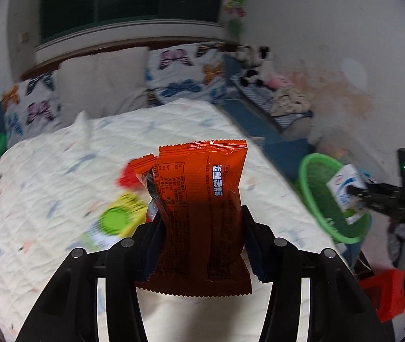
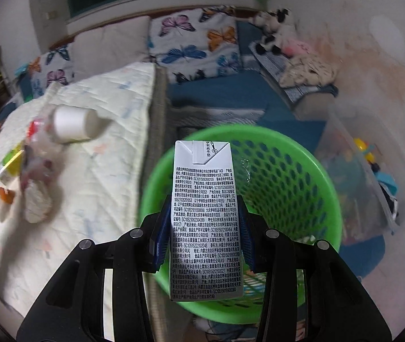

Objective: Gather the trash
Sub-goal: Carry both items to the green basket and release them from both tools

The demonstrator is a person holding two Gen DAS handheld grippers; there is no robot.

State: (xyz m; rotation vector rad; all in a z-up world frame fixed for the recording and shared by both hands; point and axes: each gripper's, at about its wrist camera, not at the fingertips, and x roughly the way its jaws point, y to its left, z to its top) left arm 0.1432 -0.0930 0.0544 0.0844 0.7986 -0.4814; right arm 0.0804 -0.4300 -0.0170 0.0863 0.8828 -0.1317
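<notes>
Both grippers carry trash, one over the bed and one over the basket.

Left wrist view: my left gripper (image 1: 202,228) has its fingers clamped on an orange snack wrapper (image 1: 202,199) at centre frame, above the quilted bed (image 1: 60,171). Right wrist view: my right gripper (image 2: 205,228) has its fingers clamped on a milk carton (image 2: 205,213) at centre frame, over the green basket (image 2: 288,185).

A glossy, crinkled foil wrapper (image 1: 202,213) is seen; the carton (image 2: 206,222) looks like matt paperboard, the basket (image 2: 282,176) perforated smooth plastic, the bedspread (image 1: 68,171) quilted cloth.

One orange snack packet (image 1: 202,213), one milk carton (image 2: 205,222), one green basket (image 2: 288,176), two butterfly pillows (image 2: 196,40).
</notes>
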